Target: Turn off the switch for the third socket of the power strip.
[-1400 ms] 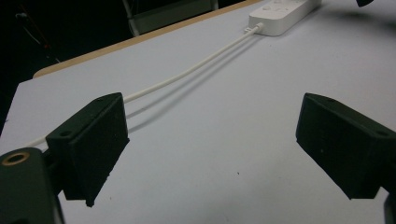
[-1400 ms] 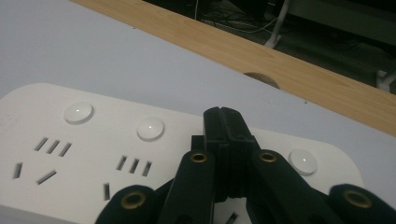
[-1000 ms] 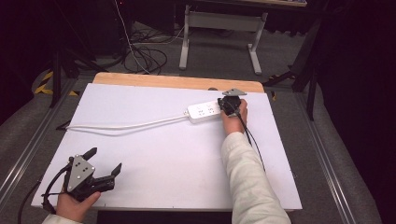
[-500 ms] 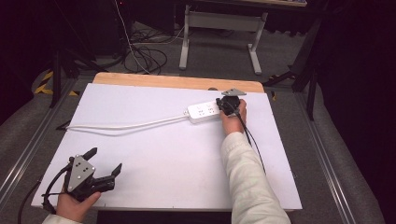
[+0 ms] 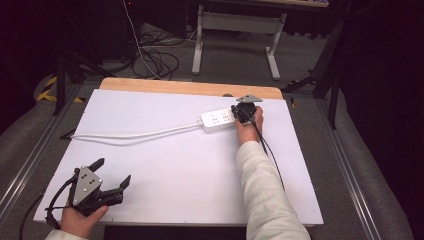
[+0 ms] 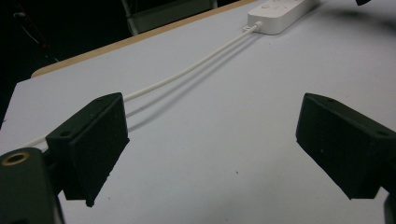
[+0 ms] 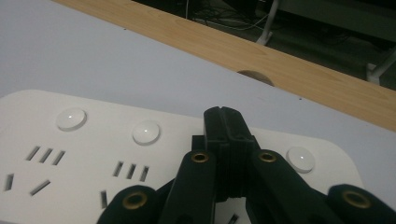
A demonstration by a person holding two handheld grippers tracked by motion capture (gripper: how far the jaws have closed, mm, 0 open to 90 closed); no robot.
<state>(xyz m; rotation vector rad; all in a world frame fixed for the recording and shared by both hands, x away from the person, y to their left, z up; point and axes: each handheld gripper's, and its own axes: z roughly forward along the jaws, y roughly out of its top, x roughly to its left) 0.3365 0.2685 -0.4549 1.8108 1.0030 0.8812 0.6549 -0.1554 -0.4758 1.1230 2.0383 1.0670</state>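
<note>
In the right gripper view the two black jaws of the right gripper (image 7: 224, 122) are pressed flat together with nothing between them, their joined tips lying over the top face of a white power strip (image 7: 93, 154), between two of its round white buttons (image 7: 146, 132); whether the tips touch the plastic cannot be told. Slotted sockets (image 7: 130, 170) show on the strip's face to the left of the jaws. From the high view that same right gripper (image 5: 243, 112) sits at the strip's right end, held by the person's right hand (image 5: 248, 127), whose pale sleeve (image 5: 265, 192) runs down to the bottom edge; a black cable (image 5: 267, 152) trails back along the forearm. The power strip (image 5: 217, 120) lies flat toward the far right part of the white table top (image 5: 175, 165), near the bare wooden edge (image 5: 190, 88) at the back, and its white cord (image 5: 135, 134) runs leftward across the surface to the left edge. In the left gripper view the left gripper (image 6: 212, 144) has its jaws spread wide apart, holding nothing, with bare white surface between them; the cord (image 6: 187, 72) passes behind the left jaw up to the strip at the top of that view. In the high view the left gripper (image 5: 111, 175) sits at the near left corner of the table, held in the person's left hand (image 5: 80, 220), well apart from the strip. Beyond the table are grey floor, loose cables (image 5: 155, 57) and a metal stand (image 5: 235, 30).
</note>
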